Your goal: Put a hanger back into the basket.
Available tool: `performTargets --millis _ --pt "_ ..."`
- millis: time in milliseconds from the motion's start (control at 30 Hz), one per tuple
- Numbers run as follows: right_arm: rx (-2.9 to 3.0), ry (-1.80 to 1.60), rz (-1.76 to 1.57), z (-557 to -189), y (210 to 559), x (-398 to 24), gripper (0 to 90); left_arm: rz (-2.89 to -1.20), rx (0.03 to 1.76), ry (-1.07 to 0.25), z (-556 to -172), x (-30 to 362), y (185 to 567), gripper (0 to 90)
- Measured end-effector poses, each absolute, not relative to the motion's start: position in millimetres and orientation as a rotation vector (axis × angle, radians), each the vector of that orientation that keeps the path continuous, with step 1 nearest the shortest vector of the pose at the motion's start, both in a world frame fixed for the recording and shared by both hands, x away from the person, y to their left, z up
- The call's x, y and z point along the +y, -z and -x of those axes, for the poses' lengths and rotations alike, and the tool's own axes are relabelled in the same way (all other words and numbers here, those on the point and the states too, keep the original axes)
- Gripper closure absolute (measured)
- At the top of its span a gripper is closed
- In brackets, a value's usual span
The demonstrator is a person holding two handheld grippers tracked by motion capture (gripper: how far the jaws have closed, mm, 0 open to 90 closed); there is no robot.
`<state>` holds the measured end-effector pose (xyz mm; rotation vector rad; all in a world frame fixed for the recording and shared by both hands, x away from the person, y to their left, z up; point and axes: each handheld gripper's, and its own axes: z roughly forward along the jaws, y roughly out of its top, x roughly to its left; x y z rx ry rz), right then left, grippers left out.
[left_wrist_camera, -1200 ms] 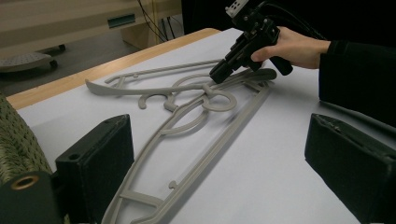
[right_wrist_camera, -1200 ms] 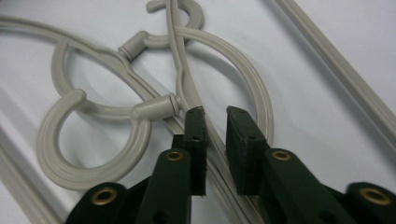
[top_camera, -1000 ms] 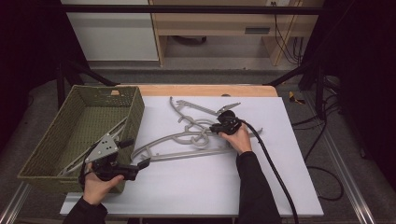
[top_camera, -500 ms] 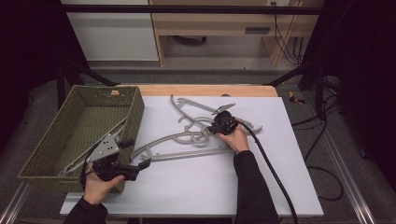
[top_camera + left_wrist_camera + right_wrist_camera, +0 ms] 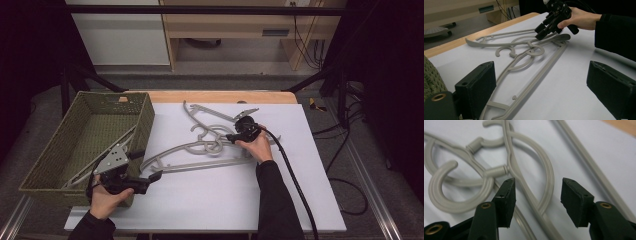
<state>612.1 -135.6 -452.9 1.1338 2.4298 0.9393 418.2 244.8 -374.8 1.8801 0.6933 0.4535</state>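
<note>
White sheeting covers the counter (image 5: pixel 210 200) at frame centre, dark room beyond. At left sits a green woven basket (image 5: pixel 85 135), a hanger inside it. Grey hangers (image 5: pixel 210 145) lie tangled mid-counter, long axes running lower left to upper right. The right tongs (image 5: pixel 231 137) are nearer, jaws just opening, straddling a hanger neck (image 5: pixel 534 202) without pressing it. The left tongs (image 5: pixel 149 165) gape empty at the lower left.

High view: from above the near edge of the table (image 5: pixel 210 200), facing forward and down, far enough to take in the basket (image 5: pixel 80 125). Left gripper view: low over the tabletop, looking across the hangers (image 5: pixel 524 60) toward the right gripper (image 5: pixel 544 31). Right gripper view: close above those same hangers (image 5: pixel 499 170), shared by all three.
</note>
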Motion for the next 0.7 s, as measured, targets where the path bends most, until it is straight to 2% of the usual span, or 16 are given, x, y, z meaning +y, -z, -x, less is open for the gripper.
performTargets --millis 67,133,333,700 --pt "2.459 -0.894 -1.155 -611 456 -134 41.3 -1.882 0.691 -0.454 -418 245 375 8.4" --pt "2.473 -0.907 -1.171 -611 459 -133 42.9 -1.882 0.692 -0.455 -418 245 375 8.4" --pt "2.512 -0.961 -1.218 -613 457 -140 54.5 -1.882 0.692 -0.454 -418 246 375 8.5" --pt "2.454 -0.914 -1.171 -610 458 -156 56.2 -1.895 0.689 -0.451 -419 243 377 8.6"
